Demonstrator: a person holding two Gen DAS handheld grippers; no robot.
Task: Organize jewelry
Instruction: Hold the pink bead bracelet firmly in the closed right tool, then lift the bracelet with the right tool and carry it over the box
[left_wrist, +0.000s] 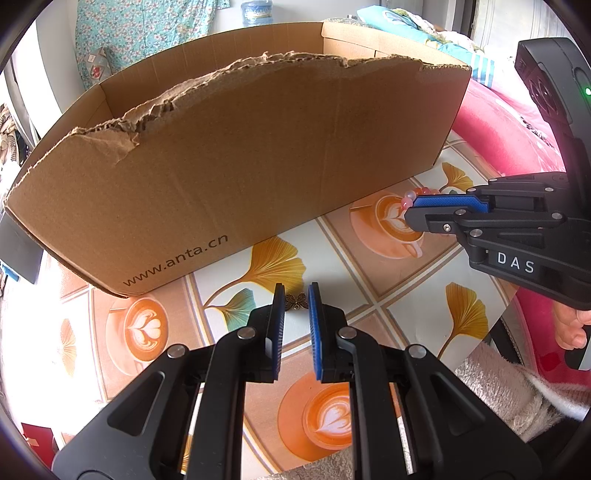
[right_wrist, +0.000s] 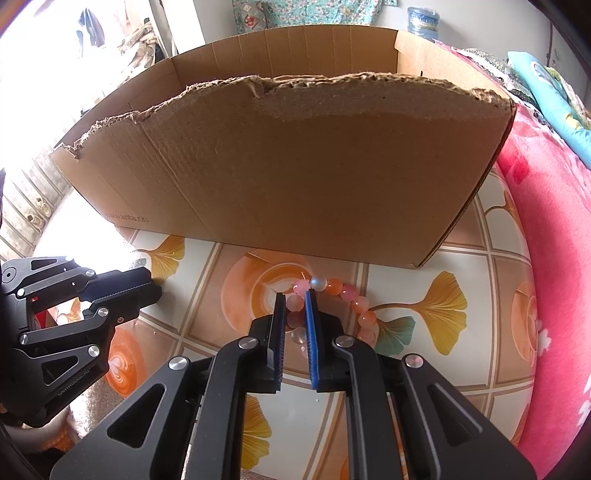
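- Left hand-held gripper (left_wrist: 296, 295): fingers spread a little, holding nothing. A small bronze butterfly charm (left_wrist: 296, 301) lies flat on the surface (left_wrist: 343, 258) in the gap between the blue pads (left_wrist: 314, 325), just past their tips; contact with either pad cannot be told.
- Centre, far side: a torn-edged cardboard box (left_wrist: 236, 177), open at the top, stands on the patterned surface beyond both grippers. It is judged to be the container for the jewelry; its inside is hidden in both views.
- Right hand-held gripper (right_wrist: 294, 295): fingers nearly pressed together around one pink bead of the bead bracelet (right_wrist: 334, 295). The grip looks like a pinch, though firm contact is not certain. The rest of the bracelet curves away to the right on the surface, near the box's front wall.
- Far right: a pink blanket (right_wrist: 554, 258) borders the surface.
- Step in hand (judgement): both grippers are at the pick-up stage, one on each piece, with nothing yet lifted.
- Next move (judgement): the left gripper needs to close squarely on the thin, flat charm, which may slip or slide away. The right gripper needs to rise high enough for the hanging beads to pass over the ragged box edge.
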